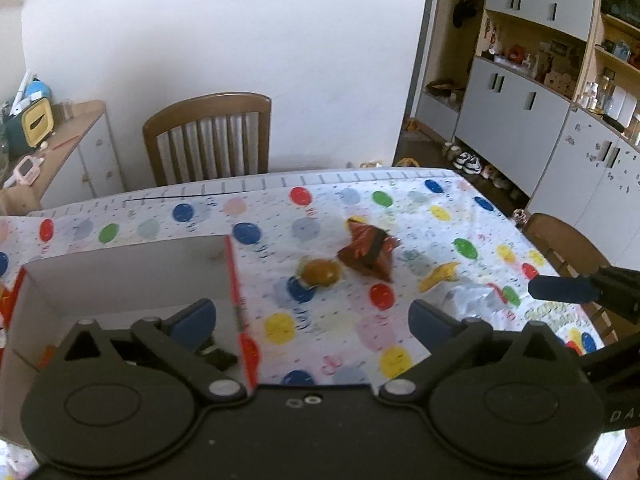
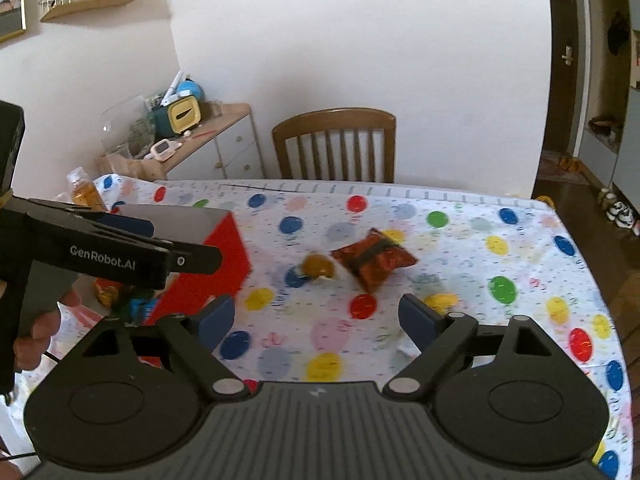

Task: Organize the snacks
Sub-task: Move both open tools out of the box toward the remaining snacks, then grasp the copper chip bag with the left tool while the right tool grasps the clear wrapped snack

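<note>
A red cardboard box (image 1: 120,272) with a white inside stands open on the spotted tablecloth; it also shows in the right wrist view (image 2: 212,264). My left gripper (image 1: 312,320) is open and empty, its left finger over the box. A dark wrapped snack (image 1: 220,358) lies inside the box. On the cloth lie a round brown snack (image 1: 320,273) (image 2: 318,266), a red-orange packet (image 1: 368,250) (image 2: 374,258), a yellow packet (image 1: 438,276) (image 2: 440,300) and a clear wrapped item (image 1: 474,298). My right gripper (image 2: 316,320) is open and empty above the cloth.
The table's (image 2: 440,196) far edge meets a wooden chair (image 2: 336,144). A second chair (image 1: 568,248) stands at the right side. A bottle (image 2: 84,192) and yellow snacks (image 2: 106,292) sit left of the box. A sideboard (image 2: 208,148) and shelves (image 1: 560,80) line the walls.
</note>
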### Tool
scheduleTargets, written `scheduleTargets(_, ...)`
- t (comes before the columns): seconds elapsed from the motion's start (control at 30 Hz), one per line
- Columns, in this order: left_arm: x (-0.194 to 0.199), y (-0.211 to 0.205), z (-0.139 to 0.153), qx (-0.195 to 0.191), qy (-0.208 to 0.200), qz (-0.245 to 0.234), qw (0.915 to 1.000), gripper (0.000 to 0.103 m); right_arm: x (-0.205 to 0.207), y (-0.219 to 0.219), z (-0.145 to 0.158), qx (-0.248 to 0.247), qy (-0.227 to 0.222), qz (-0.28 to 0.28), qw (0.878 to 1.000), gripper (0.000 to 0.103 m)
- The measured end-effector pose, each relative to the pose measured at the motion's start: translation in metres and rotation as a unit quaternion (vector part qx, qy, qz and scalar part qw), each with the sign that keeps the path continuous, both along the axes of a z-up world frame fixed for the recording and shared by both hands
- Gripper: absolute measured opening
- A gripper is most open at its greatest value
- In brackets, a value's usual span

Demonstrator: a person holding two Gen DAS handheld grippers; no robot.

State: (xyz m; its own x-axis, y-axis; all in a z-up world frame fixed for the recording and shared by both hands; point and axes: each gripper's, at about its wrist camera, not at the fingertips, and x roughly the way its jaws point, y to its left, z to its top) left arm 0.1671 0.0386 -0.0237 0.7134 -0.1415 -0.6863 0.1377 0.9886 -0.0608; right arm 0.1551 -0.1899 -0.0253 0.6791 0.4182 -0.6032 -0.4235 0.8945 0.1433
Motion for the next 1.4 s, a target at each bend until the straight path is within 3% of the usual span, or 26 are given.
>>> scheduleTargets(0.4,0.039,-0.061,-0.016,0.01,0.009,-0.009,0.9999,0.103,0.036,-0.065,-0.031,-0.04,0.023,0.007,0.999,0.09)
scheduleTargets(0.63,0.075,-0.085,-0.031,0.02,0.032,-0.009,0.9993,0.103,0.064,-0.081,-0.055,-0.073,0.044,0.044,0.995,0.09)
scheduleTargets(0.77,0.098,-0.093,-0.042,0.02,0.051,-0.007,0.9985,0.103,0.085,-0.085,-0.069,-0.086,0.056,0.056,0.993,0.09)
scheduleTargets(0.97,0.133,-0.109,-0.061,0.054,0.061,-0.018,0.9965,0.102,0.118,-0.085,-0.094,-0.124,0.077,0.067,0.987,0.09)
scheduleTargets(1.4,0.197,-0.124,-0.103,0.099,0.106,-0.04,0.9887,0.099,0.149,-0.066,-0.128,-0.165,0.097,0.184,0.964,0.09)
